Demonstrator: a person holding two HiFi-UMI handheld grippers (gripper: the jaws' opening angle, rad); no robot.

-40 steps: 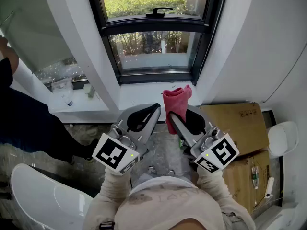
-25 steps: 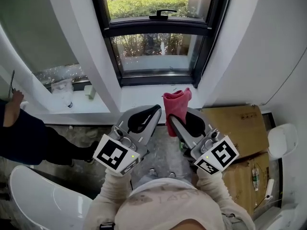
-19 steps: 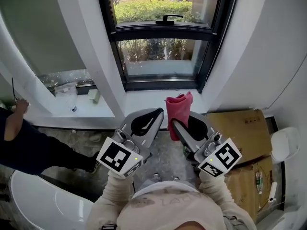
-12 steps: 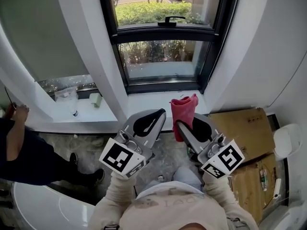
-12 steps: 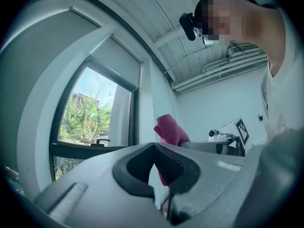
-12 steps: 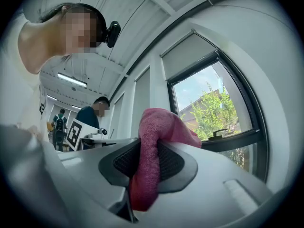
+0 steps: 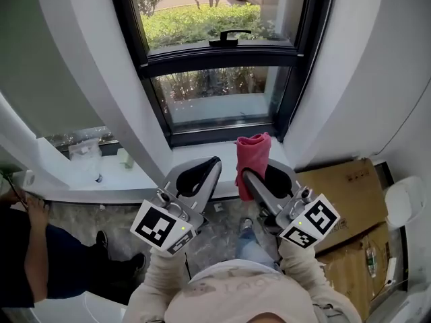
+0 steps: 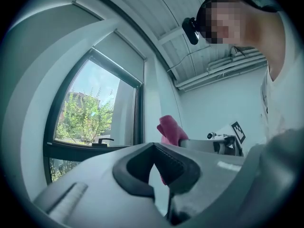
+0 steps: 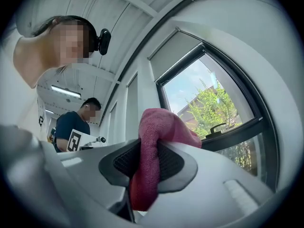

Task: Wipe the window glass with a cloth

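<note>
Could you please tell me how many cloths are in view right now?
1: a pink cloth, clamped in the right gripper and held up in front of the window sill. Another could lie out of view.

The pink terry cloth [image 7: 252,153] is nubby and matt, pinched by the black ribbed rubbery pads of the right gripper [image 7: 245,175]. That gripper and the left gripper [image 7: 213,163] have smooth, matt grey plastic shells. The black rectangular window frame [image 7: 219,54] looks satin; the glass pane [image 7: 215,96] inside it is glossy. Below the frame the white sill [image 7: 185,152] is smooth; to the frame's right, brown cardboard boxes [image 7: 343,180] are dull.
</note>
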